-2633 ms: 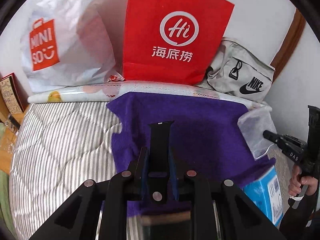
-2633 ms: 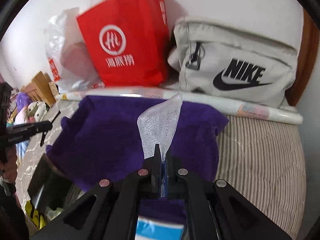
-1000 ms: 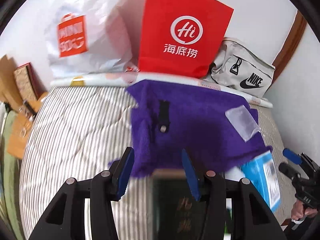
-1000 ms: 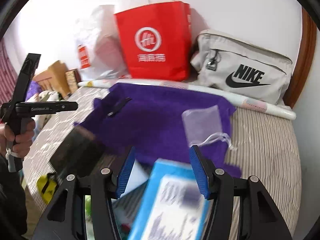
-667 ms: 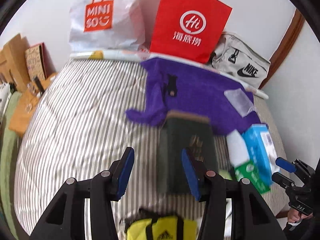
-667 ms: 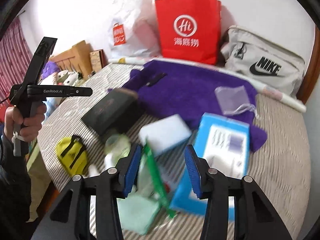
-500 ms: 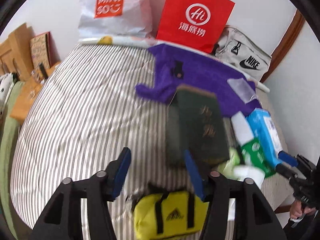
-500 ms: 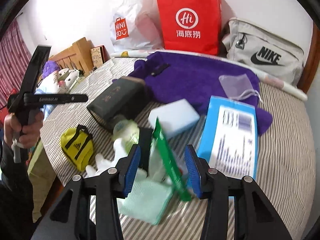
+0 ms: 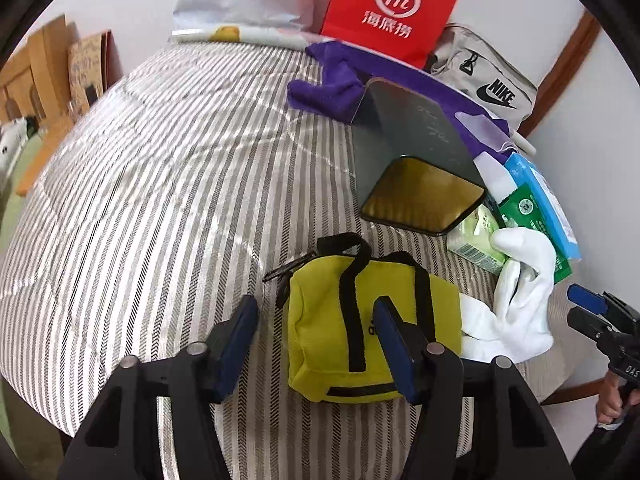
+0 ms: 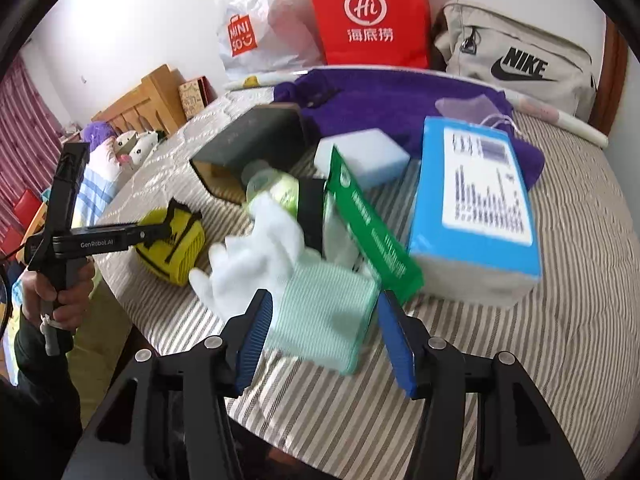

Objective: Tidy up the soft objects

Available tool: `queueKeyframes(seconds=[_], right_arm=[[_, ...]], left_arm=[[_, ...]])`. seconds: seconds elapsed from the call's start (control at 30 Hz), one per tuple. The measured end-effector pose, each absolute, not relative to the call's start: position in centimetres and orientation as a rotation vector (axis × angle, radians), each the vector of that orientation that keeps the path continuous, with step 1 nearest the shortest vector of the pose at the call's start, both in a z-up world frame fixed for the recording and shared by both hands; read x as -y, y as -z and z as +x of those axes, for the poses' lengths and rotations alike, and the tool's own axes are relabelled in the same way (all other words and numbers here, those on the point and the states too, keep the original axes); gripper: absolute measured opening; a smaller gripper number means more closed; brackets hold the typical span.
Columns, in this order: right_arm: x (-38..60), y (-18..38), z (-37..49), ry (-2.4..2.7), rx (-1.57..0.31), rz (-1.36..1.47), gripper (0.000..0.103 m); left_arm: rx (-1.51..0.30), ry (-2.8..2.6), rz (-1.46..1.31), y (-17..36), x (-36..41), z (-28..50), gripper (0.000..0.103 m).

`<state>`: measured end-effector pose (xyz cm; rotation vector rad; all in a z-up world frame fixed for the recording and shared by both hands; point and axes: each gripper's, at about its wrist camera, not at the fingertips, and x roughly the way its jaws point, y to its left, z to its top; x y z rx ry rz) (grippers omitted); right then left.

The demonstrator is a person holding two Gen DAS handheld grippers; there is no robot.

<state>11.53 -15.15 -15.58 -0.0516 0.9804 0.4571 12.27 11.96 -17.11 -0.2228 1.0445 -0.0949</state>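
Yellow mini duffel (image 9: 360, 320) lies under closing, empty left tongs (image 9: 316, 344) — right tongs (image 10: 324, 336), reopening over mint cloth (image 10: 320, 316), have dropped their mesh pouch.

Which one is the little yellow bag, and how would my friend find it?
Look at the striped bed cover, then at the heap of things near its front edge. At the end of the heap, beside the white glove and in front of the dark box, sits the little yellow bag. Nothing else there is bright yellow with black handles.
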Motion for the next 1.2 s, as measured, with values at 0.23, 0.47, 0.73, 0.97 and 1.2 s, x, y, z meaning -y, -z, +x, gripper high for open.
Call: queueKeyframes(seconds=[0.23, 0.47, 0.73, 0.97, 1.2], right_arm=[[13.2, 16.8, 11.4, -0.47, -0.998, -0.034, 0.059], [10.2, 18.8, 11.7, -0.416, -0.993, -0.078, 0.066], [11.1, 18.9, 10.5, -0.405, -0.946, -0.127, 0.009], [13.9, 15.9, 8.1, -0.46, -0.874, -0.095, 0.008], [18.5, 14.3, 5.8, -0.4, -0.837, -0.061, 0.008]], left_arm=[[-1.008, 0.117, -0.27, 17.3, -12.3, 12.2, 0.026], [-1.002, 0.13, -0.295, 17.4, -12.7, 12.1, 0.026], [-1.002, 0.112, -0.276, 17.2, -12.3, 12.1, 0.026], [-0.993, 0.102, -0.283, 17.0, -12.3, 11.6, 0.026], [-0.971, 0.102, -0.28, 16.3, -11.9, 10.7, 0.024]])
